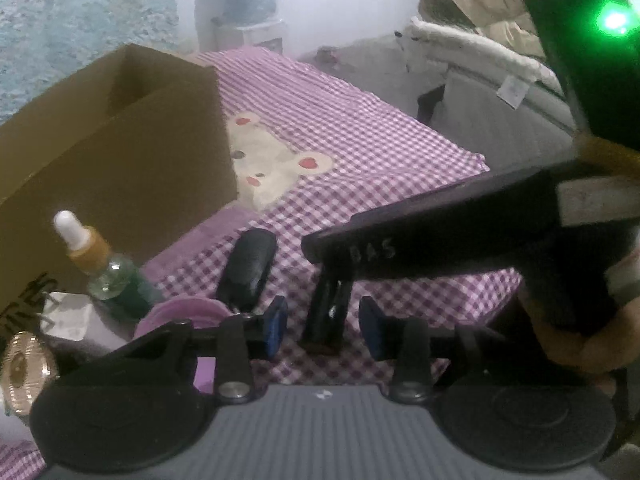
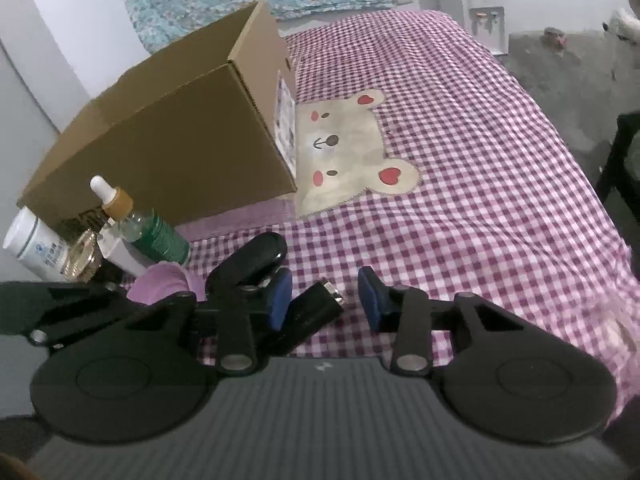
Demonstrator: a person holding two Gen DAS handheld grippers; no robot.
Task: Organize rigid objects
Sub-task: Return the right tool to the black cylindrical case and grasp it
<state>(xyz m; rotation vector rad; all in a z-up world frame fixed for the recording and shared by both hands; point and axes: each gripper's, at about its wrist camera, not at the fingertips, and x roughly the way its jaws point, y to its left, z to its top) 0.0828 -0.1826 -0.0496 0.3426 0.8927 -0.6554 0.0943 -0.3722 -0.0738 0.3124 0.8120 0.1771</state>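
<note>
While the left tool (image 1: 323, 327) hangs low in the left wrist view, its blue pads stand spread around a small black object (image 1: 326, 316) without touching it; a cardboard box (image 1: 120, 152) fills the upper left. From the right wrist view, the right tool (image 2: 325, 300) is likewise spread, the black object (image 2: 316, 310) lying between its pads on the checked bed cover (image 2: 460, 200), bottles (image 2: 156, 236) at left.

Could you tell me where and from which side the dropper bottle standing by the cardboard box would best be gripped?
Probably at the green glass body of the dropper bottle, below its tan collar. It stands roughly upright against the cardboard box, so a level approach from the open cloth side looks best, jaws closing across the round body. The white bulb on top looks soft and narrow, and a tube and a gold-capped jar crowd its left.
</note>
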